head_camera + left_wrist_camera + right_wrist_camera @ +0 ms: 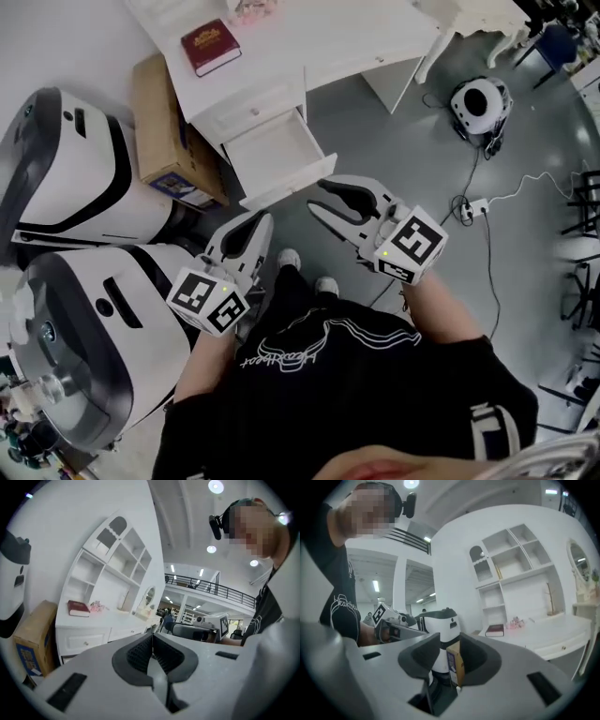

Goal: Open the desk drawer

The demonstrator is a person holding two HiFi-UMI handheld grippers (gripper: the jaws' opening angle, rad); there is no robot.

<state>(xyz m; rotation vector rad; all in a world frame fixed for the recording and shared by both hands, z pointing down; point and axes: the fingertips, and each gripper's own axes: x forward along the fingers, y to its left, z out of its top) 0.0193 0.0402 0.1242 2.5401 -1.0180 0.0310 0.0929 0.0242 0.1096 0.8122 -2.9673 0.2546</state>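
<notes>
The white desk stands at the top of the head view. Its lower drawer is pulled out and looks empty; the drawer above it is closed. A dark red book lies on the desktop. Both grippers are held up in front of the person, away from the desk and touching nothing. My left gripper is shut with its pads together and nothing between them. My right gripper is open, with a clear gap between its jaws and nothing held. The desk also appears in the right gripper view.
Two large white-and-black machines stand at the left. A cardboard box leans beside the desk. On the floor at the right are a round white device, cables and a power strip.
</notes>
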